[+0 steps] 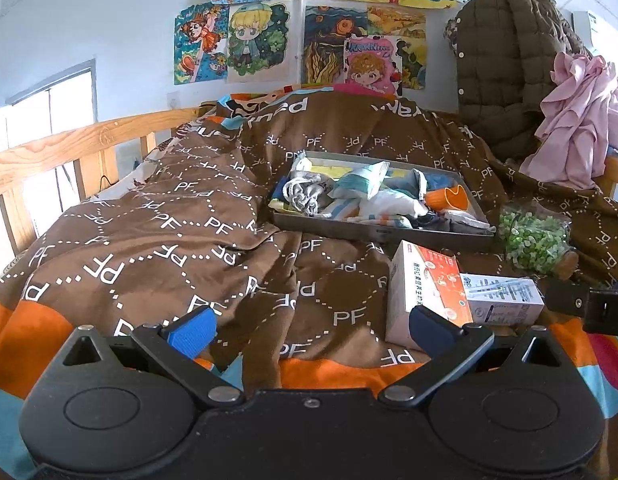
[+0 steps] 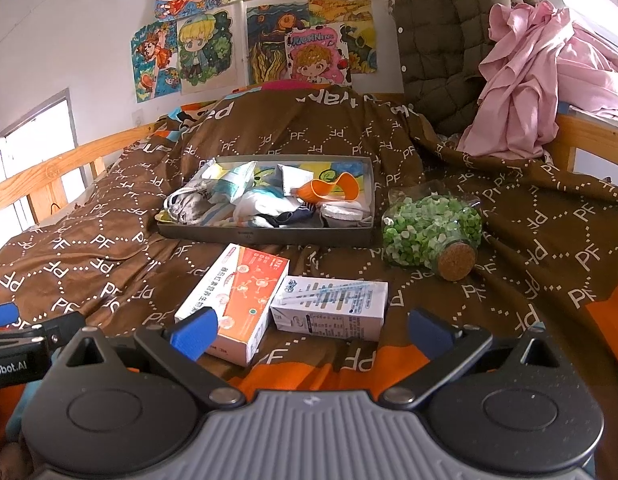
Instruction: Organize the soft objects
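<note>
At the left of the left wrist view ran a pale wooden bed rail (image 1: 69,148), smooth and straight, with bright window light behind it. A brown quilt (image 1: 169,240) with white dotted diamonds and "PF" letters lay rumpled over the bed, its near edge banded in orange and teal; the wide stretch at lower left of that frame carried nothing but soft folds. The left gripper (image 1: 309,330) hovered over the quilt's near edge with its blue-padded fingers (image 1: 191,334) spread wide, holding nothing.

In the middle of both views sat a shallow grey tray (image 2: 269,236), rectangular with low thin walls, heaped with soft things: a grey knitted sock (image 2: 189,204) at its left end, crumpled white and blue cloths (image 2: 261,204) in the middle, and a floppy orange cup (image 2: 337,190) towards the right. Nearer the camera, two stiff cardboard boxes lay just beside each other, an orange-and-white box (image 2: 237,296) and a smaller white box (image 2: 333,308).

The right gripper (image 2: 311,334) hung just before those boxes, fingers (image 2: 427,336) far apart and empty. To the right of the tray a glass jar (image 2: 429,228) of green beads lay on its side, cork end forward. At upper right hung a quilted olive jacket (image 2: 441,40) and crumpled pink cloth (image 2: 529,80).
</note>
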Action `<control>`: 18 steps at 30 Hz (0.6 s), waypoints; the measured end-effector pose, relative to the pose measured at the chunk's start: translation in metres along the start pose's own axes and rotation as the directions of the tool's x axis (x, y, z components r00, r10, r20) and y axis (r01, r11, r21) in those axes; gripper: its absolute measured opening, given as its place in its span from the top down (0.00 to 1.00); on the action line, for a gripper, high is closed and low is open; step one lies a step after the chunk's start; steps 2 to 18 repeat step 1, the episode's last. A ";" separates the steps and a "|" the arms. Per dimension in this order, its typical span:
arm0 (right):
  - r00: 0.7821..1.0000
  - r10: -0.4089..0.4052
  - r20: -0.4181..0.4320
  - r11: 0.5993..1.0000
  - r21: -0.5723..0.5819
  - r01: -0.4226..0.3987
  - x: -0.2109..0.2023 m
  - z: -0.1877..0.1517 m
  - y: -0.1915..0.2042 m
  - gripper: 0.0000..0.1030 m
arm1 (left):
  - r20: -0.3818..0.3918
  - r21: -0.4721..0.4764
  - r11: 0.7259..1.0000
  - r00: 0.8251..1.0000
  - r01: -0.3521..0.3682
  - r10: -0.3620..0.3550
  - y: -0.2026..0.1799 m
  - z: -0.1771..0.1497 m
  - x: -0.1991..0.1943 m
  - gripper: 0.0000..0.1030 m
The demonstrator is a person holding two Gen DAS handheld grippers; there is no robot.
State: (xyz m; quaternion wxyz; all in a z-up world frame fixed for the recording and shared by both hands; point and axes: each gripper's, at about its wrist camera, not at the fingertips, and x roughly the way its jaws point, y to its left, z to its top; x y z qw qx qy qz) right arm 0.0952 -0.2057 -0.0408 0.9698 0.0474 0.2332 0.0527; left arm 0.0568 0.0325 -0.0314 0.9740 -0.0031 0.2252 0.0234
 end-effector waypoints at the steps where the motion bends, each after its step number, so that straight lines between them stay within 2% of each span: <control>1: 1.000 0.000 0.000 1.000 0.000 0.000 0.000 0.000 0.000 0.00 | 0.000 0.000 1.000 1.000 -0.001 0.001 0.000 0.000 0.000 0.01; 18: 1.000 0.000 0.000 1.000 0.000 0.000 0.000 0.000 0.000 0.00 | 0.000 0.000 1.000 1.000 -0.001 0.001 0.000 0.000 0.000 0.01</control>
